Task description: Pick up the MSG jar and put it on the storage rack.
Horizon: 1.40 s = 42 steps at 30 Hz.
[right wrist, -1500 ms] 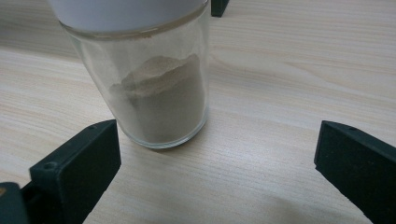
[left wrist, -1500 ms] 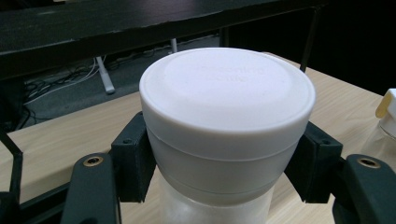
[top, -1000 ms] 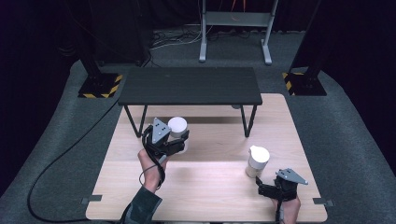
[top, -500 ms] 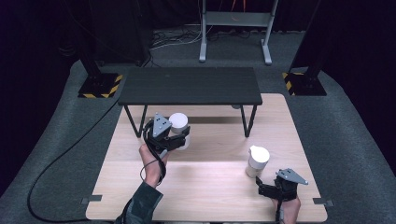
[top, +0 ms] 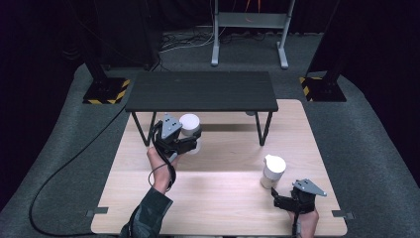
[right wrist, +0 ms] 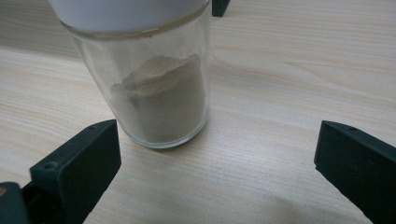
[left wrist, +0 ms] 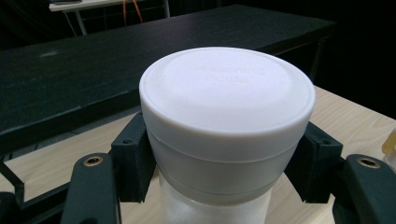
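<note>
The white-lidded frosted glass jar (left wrist: 227, 126) sits clamped in the left gripper (top: 179, 141), the two black pads pressing on either side just below the broad round lid. Seen from the high view, the jar (top: 190, 128) is over the left part of the pale wooden table (top: 223, 208), just in front of the low black bench-like shelf (top: 200, 90) that stands on thin metal legs across the far half of the table. The person's left hand (top: 159, 161) grips the tool from below, a dark green sleeve (top: 148, 213) coming in from the near edge.

Over to the right, near the front edge, stands a second clear glass jar with a white cap and pale powder inside (right wrist: 159, 93); it stands upright on the wood. The right gripper (top: 288, 200) rests just near of it, jaws spread wide with nothing between them, the jar a little beyond the pads and toward the left one.

A black cable (top: 64, 168) trails over the grey carpet at the left.
</note>
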Tool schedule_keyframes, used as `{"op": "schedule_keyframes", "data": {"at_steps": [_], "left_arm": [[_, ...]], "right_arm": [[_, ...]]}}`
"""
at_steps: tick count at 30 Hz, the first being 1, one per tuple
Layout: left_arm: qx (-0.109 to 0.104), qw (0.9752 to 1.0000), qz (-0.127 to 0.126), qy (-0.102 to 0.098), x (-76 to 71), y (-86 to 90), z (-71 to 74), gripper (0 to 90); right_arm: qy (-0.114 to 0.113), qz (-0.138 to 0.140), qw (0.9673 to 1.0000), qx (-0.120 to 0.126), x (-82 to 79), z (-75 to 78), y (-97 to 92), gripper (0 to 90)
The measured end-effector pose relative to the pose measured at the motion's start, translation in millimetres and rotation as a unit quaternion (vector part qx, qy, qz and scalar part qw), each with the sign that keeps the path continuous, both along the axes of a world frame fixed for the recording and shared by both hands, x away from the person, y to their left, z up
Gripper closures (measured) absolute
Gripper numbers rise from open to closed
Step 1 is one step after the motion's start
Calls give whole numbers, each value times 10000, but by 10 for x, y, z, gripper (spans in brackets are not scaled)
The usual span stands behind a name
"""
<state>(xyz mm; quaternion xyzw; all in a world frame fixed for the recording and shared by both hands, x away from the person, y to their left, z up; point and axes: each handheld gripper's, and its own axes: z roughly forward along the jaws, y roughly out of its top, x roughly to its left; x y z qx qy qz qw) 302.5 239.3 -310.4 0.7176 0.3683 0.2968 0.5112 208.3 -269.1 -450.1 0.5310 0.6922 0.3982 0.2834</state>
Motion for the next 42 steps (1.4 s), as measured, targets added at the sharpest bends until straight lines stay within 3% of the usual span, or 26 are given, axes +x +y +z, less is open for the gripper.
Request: {"op": "schedule_keyframes", "data": {"at_steps": [21,42], "left_arm": [[65,9997,-134,-168,52,-60,254,347],[-62,9995,-239,-173,176,-89,461,347]], "right_arm": [[10,11,10000,2,4,2,-4,0],[11,13,10000,6,5,2,-5,0]]}}
